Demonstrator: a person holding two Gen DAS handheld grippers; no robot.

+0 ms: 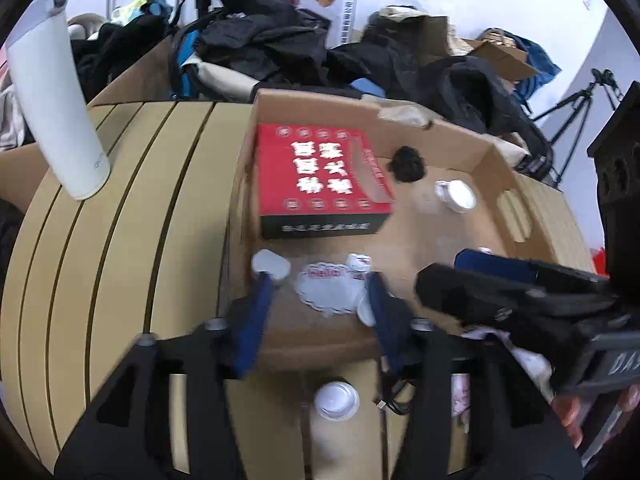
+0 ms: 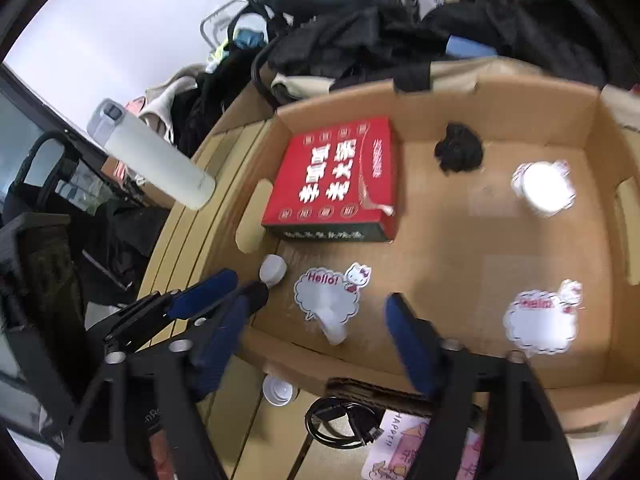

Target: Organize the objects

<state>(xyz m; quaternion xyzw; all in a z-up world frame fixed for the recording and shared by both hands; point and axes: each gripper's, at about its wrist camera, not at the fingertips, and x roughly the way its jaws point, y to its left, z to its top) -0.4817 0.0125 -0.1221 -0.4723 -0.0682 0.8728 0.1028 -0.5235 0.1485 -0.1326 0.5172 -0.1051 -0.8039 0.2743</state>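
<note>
Right wrist: sticker [image 2: 326,294] between hand-held gripper [image 2: 320,322] fingers.

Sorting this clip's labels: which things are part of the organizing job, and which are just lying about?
Job: cardboard box, red box, black lump, Hello stickers, white cap, cable, thermos.

Lying about: clothes pile, tripod.

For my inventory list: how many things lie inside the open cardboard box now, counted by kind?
Inside the cardboard box, seen from the right wrist:
Red carton: 1
Black crumpled lump: 1
Hello Kitty speech-bubble cards: 2
White round containers: 2
Clear small bottle: 1
Total: 7
</note>
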